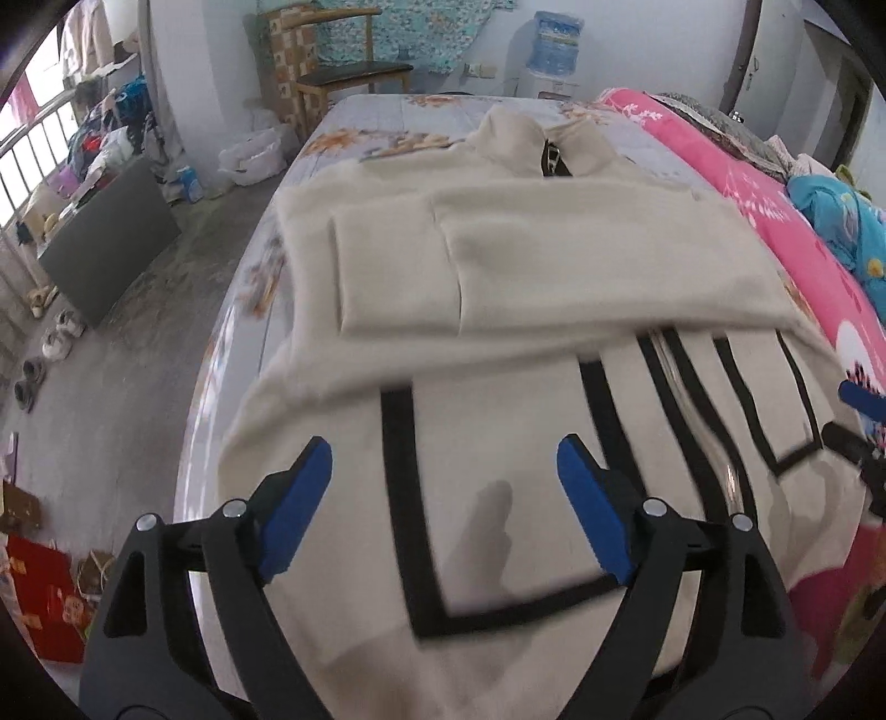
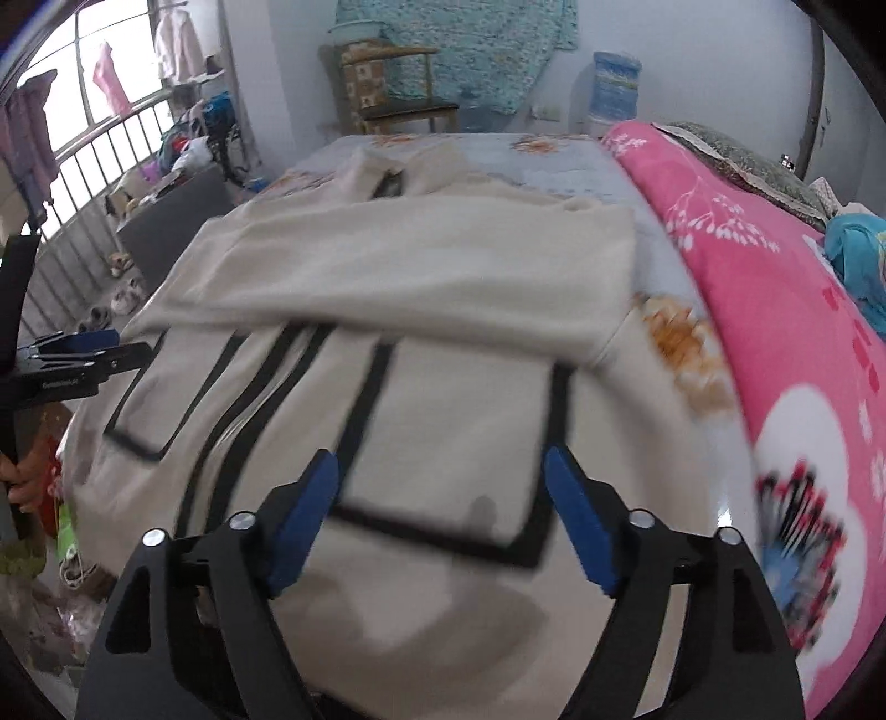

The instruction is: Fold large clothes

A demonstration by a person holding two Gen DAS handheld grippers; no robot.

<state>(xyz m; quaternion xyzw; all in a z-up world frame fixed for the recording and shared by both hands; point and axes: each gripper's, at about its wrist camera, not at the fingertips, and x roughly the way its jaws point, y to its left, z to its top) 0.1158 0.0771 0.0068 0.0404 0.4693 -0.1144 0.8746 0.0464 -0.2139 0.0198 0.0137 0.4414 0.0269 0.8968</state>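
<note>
A large cream jacket [image 1: 526, 266] with black stripe trim lies flat on the bed, collar at the far end, both sleeves folded across its middle. It also shows in the right wrist view [image 2: 432, 266]. My left gripper [image 1: 444, 451] is open and empty, hovering above the jacket's near left hem by a black-outlined pocket [image 1: 487, 498]. My right gripper [image 2: 440, 462] is open and empty above the near right pocket [image 2: 454, 443]. The right gripper's blue tip shows at the left view's right edge [image 1: 864, 399]; the left gripper shows at the right view's left edge [image 2: 83, 354].
The bed has a grey floral sheet [image 1: 387, 127]. A pink blanket [image 2: 775, 288] lies along the right side with a blue cloth [image 1: 841, 221] on it. A wooden chair [image 1: 343, 66] and water dispenser [image 1: 554, 50] stand beyond the bed. Shoes and clutter are on the floor at left [image 1: 55, 332].
</note>
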